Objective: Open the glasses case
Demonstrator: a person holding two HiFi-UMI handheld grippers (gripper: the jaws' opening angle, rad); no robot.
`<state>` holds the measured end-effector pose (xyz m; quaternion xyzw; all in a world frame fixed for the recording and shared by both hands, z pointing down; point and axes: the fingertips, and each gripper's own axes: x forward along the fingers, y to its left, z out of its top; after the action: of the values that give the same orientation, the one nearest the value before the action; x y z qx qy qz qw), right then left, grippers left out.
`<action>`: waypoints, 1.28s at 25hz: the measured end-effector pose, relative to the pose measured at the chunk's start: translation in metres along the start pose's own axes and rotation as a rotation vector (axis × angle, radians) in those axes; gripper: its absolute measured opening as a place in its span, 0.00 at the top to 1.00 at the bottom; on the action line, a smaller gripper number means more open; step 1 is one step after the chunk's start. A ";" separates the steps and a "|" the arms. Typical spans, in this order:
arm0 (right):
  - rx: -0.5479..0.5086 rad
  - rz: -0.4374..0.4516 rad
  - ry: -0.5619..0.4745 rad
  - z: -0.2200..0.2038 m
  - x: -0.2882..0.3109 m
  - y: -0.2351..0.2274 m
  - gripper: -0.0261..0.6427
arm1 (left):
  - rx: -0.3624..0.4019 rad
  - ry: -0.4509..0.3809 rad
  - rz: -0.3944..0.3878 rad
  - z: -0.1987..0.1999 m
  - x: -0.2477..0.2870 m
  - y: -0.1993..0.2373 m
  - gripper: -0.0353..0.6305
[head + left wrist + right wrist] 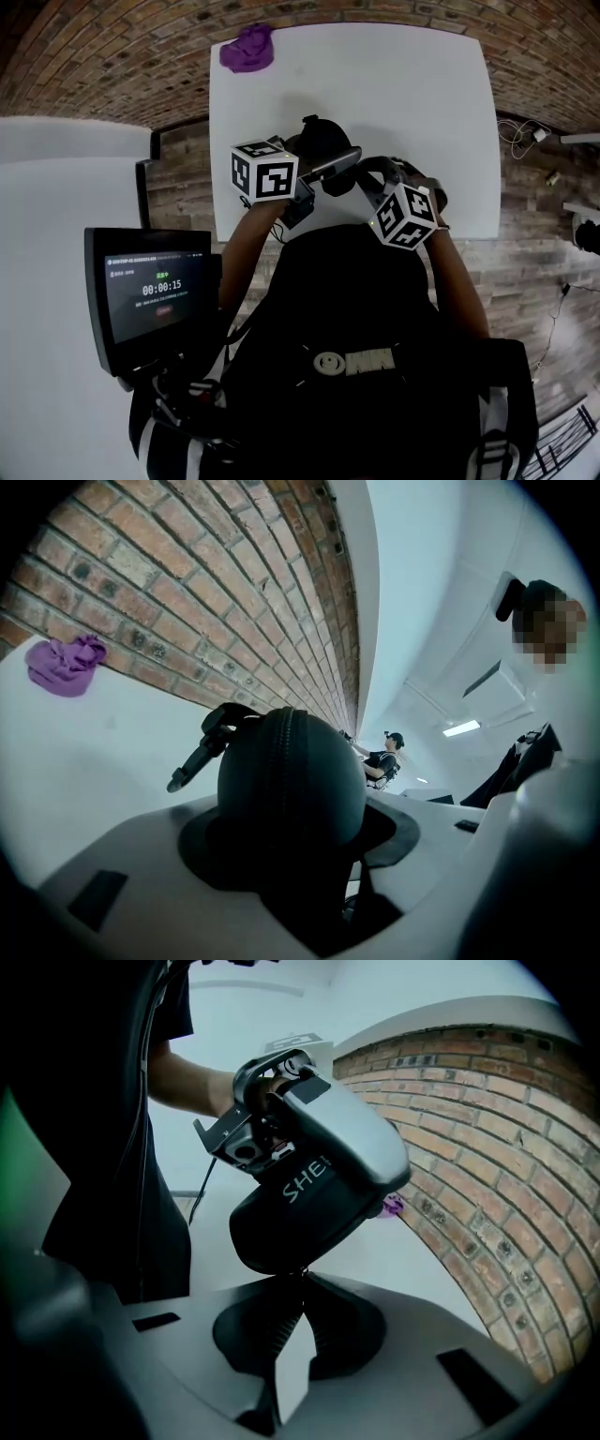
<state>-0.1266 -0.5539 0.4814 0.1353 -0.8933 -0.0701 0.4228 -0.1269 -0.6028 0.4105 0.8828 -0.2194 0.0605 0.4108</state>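
Left gripper is clamped wide across the glasses case, which is held up over the near edge of the white worktop. One grey finger of it is laid over the case's upper side and covers part of it. Right gripper is fully closed, with its tips met at the case's lower end; whether a zip pull is pinched there cannot be made out. The case is recorded as black, matte and rounded, with a zip seam run over its domed end and pale lettering on one side. A crumpled purple cloth is noted at the far left corner, well apart. The worktop is surrounded by a brick-patterned floor. A dark screen with a timer is seen at the left. The worktop's near edge is hidden by the person's black top.
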 end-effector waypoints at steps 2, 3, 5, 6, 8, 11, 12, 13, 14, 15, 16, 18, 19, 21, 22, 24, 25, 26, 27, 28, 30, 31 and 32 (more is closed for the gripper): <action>-0.016 -0.004 -0.001 0.001 -0.002 -0.004 0.95 | 0.000 0.005 -0.006 -0.002 0.000 -0.001 0.54; -0.020 -0.005 -0.003 0.001 -0.003 -0.005 0.95 | 0.003 0.010 -0.007 -0.003 0.001 -0.001 0.54; -0.019 -0.007 -0.011 0.002 -0.005 -0.008 0.95 | 0.010 0.020 -0.012 -0.005 0.002 -0.002 0.54; -0.020 -0.010 -0.017 0.003 -0.006 -0.009 0.95 | 0.011 0.022 -0.017 -0.006 0.002 -0.003 0.54; -0.025 -0.015 -0.029 0.005 -0.009 -0.012 0.95 | 0.007 0.023 -0.029 -0.006 0.002 -0.005 0.54; -0.031 -0.022 -0.049 0.008 -0.012 -0.017 0.95 | 0.006 0.026 -0.047 -0.007 0.002 -0.007 0.54; -0.032 -0.025 -0.055 0.010 -0.014 -0.018 0.95 | 0.008 0.028 -0.052 -0.007 0.002 -0.008 0.54; -0.033 -0.028 -0.061 0.011 -0.015 -0.020 0.95 | 0.009 0.030 -0.058 -0.007 0.003 -0.009 0.54; -0.035 -0.030 -0.066 0.011 -0.016 -0.021 0.95 | 0.009 0.032 -0.063 -0.008 0.003 -0.010 0.54; -0.036 -0.031 -0.070 0.012 -0.018 -0.022 0.95 | 0.008 0.034 -0.069 -0.008 0.004 -0.011 0.54; -0.038 -0.032 -0.075 0.013 -0.019 -0.023 0.95 | 0.008 0.037 -0.074 -0.008 0.004 -0.012 0.54; -0.044 -0.035 -0.085 0.014 -0.021 -0.025 0.95 | 0.015 0.046 -0.085 -0.010 0.005 -0.014 0.54; -0.046 -0.035 -0.089 0.015 -0.022 -0.025 0.95 | 0.022 0.055 -0.088 -0.012 0.005 -0.015 0.54; -0.042 -0.031 -0.099 0.016 -0.024 -0.026 0.95 | 0.036 0.075 -0.093 -0.016 0.007 -0.017 0.54; -0.040 -0.029 -0.105 0.017 -0.025 -0.026 0.95 | 0.040 0.082 -0.096 -0.018 0.007 -0.018 0.54; -0.041 -0.028 -0.114 0.018 -0.027 -0.027 0.95 | 0.040 0.090 -0.107 -0.021 0.008 -0.020 0.54; -0.043 -0.030 -0.117 0.019 -0.028 -0.028 0.95 | 0.038 0.093 -0.113 -0.022 0.008 -0.021 0.54; -0.045 -0.033 -0.121 0.019 -0.029 -0.029 0.95 | 0.037 0.097 -0.119 -0.023 0.009 -0.021 0.54; -0.046 -0.033 -0.125 0.020 -0.030 -0.029 0.95 | 0.038 0.102 -0.124 -0.024 0.009 -0.022 0.54; -0.046 -0.033 -0.130 0.021 -0.031 -0.030 0.95 | 0.039 0.106 -0.129 -0.026 0.009 -0.023 0.54; -0.047 -0.025 -0.142 0.022 -0.033 -0.031 0.95 | 0.043 0.114 -0.141 -0.028 0.010 -0.026 0.54; -0.048 -0.019 -0.150 0.023 -0.035 -0.031 0.95 | 0.045 0.116 -0.149 -0.029 0.010 -0.027 0.54; -0.051 -0.013 -0.159 0.024 -0.036 -0.031 0.95 | 0.046 0.119 -0.158 -0.029 0.010 -0.028 0.54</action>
<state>-0.1181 -0.5721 0.4322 0.1243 -0.9211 -0.1060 0.3533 -0.1037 -0.5679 0.4128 0.9014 -0.1229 0.0851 0.4063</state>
